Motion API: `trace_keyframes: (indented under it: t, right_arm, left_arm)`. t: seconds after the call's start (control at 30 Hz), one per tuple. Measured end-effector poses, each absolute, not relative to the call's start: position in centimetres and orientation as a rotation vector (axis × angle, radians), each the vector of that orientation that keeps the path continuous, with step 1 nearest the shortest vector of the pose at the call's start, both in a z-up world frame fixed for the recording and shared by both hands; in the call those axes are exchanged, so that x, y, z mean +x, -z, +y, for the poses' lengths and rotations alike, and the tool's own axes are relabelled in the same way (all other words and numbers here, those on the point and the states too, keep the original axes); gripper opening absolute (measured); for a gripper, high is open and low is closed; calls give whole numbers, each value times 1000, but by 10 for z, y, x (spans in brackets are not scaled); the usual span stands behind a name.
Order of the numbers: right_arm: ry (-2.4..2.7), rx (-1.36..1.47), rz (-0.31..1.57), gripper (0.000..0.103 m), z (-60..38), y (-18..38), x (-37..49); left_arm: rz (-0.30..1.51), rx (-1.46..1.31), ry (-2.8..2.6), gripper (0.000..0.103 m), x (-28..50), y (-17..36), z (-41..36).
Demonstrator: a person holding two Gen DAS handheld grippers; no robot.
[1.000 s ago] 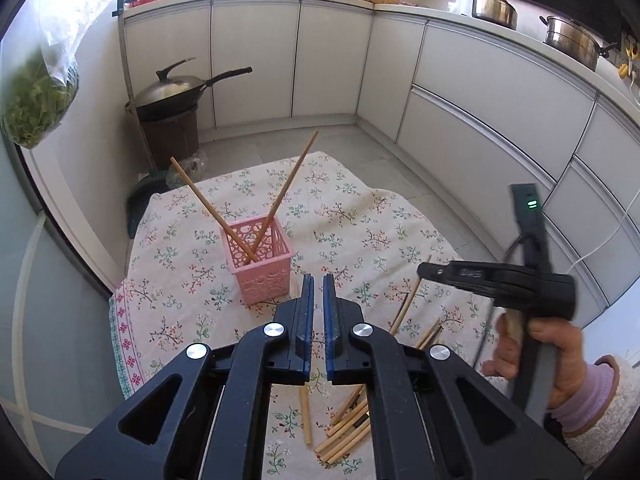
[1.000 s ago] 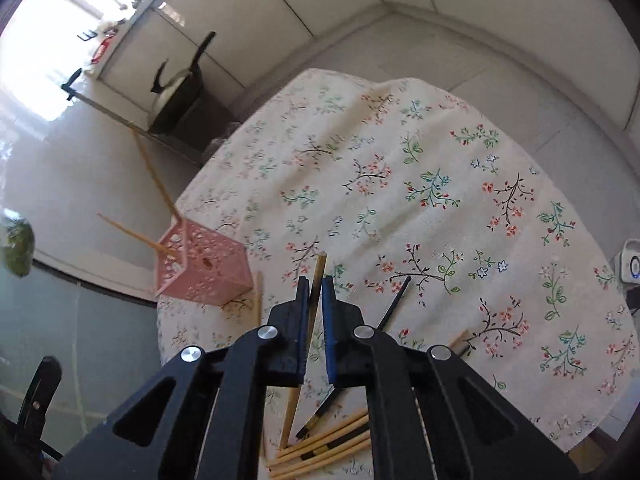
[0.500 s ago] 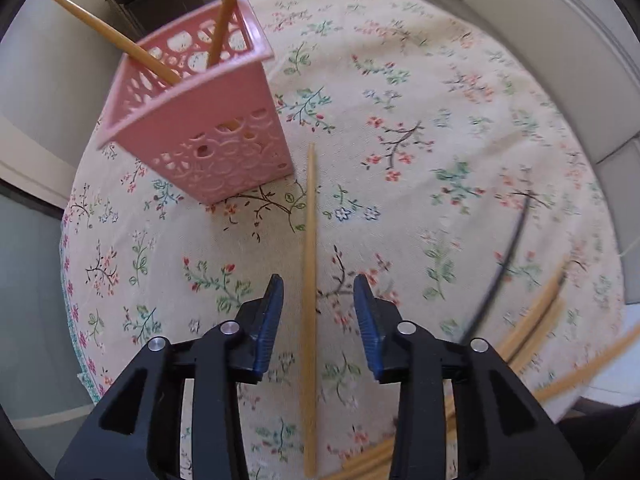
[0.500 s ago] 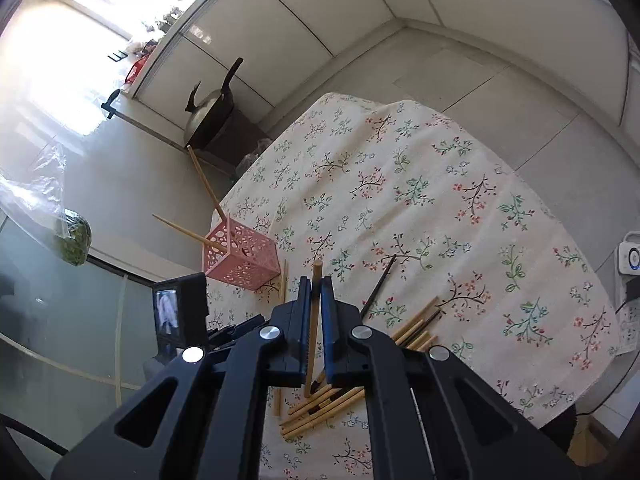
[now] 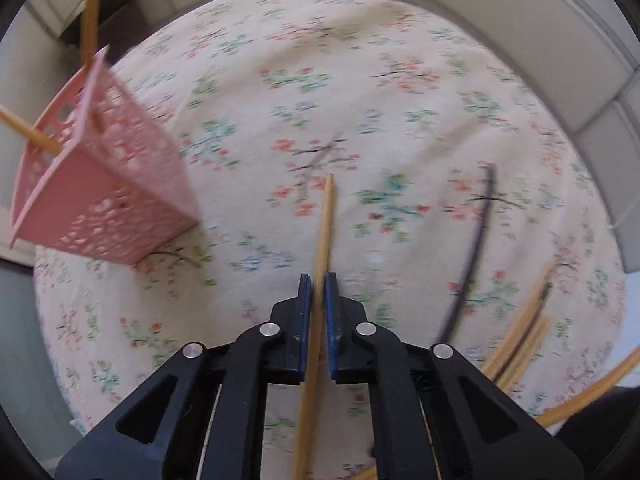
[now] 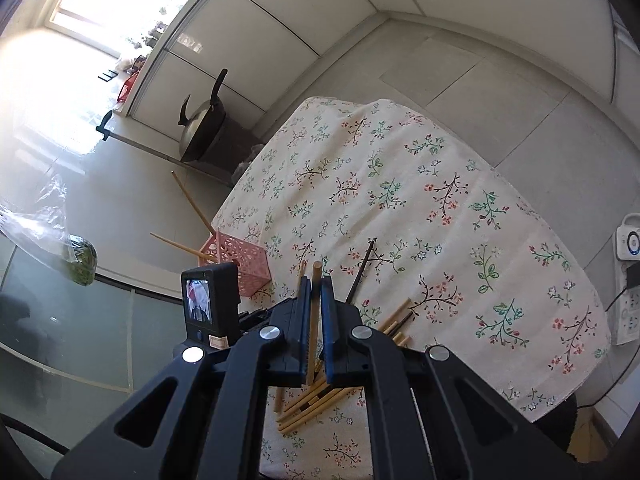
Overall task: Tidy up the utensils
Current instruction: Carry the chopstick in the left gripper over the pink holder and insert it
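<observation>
Both claws are clenched on 1 bamboo chopstick each. Left gripper [image 5: 319, 280] pinches a chopstick [image 5: 325, 224] near its middle, the free end pointing toward 12 o'clock above the floral tablecloth [image 5: 360, 80], with the pink perforated basket [image 5: 104, 184] off at 10 o'clock. That basket already holds 2 chopsticks leaning apart. Right gripper [image 6: 316, 284] clamps its own chopstick [image 6: 316, 270], only a short tip showing past the pads. The loose pile of chopsticks [image 6: 320, 400] lies on the cloth below it at 6 o'clock, with a dark chopstick [image 6: 362, 270] at 1 o'clock.

Risks, as I judge them:
- The left chopstick is long and held by a narrow pinch, so it may swivel and miss the basket mouth.
- Its tip could knock the 2 leaning sticks or tip the light basket.
- With both tools close together, they could collide.
</observation>
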State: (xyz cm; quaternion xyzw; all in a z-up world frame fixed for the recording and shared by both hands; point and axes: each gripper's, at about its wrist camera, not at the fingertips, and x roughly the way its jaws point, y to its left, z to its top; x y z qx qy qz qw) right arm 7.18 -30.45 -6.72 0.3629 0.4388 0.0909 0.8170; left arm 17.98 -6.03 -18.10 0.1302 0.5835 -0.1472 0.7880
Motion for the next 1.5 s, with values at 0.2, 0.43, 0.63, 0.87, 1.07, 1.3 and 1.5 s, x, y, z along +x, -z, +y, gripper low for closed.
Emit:
trace_keyframes:
  t: [0.2,0.43,0.63,0.87,1.07,1.3,1.5]
  right_arm:
    - [-202,776,911,5,-306,58,66]
    - [-245,753,851,5,-299,35,55]
    - [-275,709,799,5,-287,15,47]
    - [-278,722,771,5,-287,6,48]
    - [-294,748,786,5,-287,10,55]
    - [-308,750,799,5,-282,11,62]
    - [-303,735,812,5,-279,14,71]
  left_arm:
    - [1079,244,335,6,157,131,-56]
    - [903,156,295,6,112,63,-24]
    - [768,78,242,6,65,18,0]
    - [646,-11,172,6,57,-33,30]
    - [572,-42,107,6,75,-73,48]
    - [490,-136,36,6,107,-106,68]
    - [502,-198,11,6,146,-85,70]
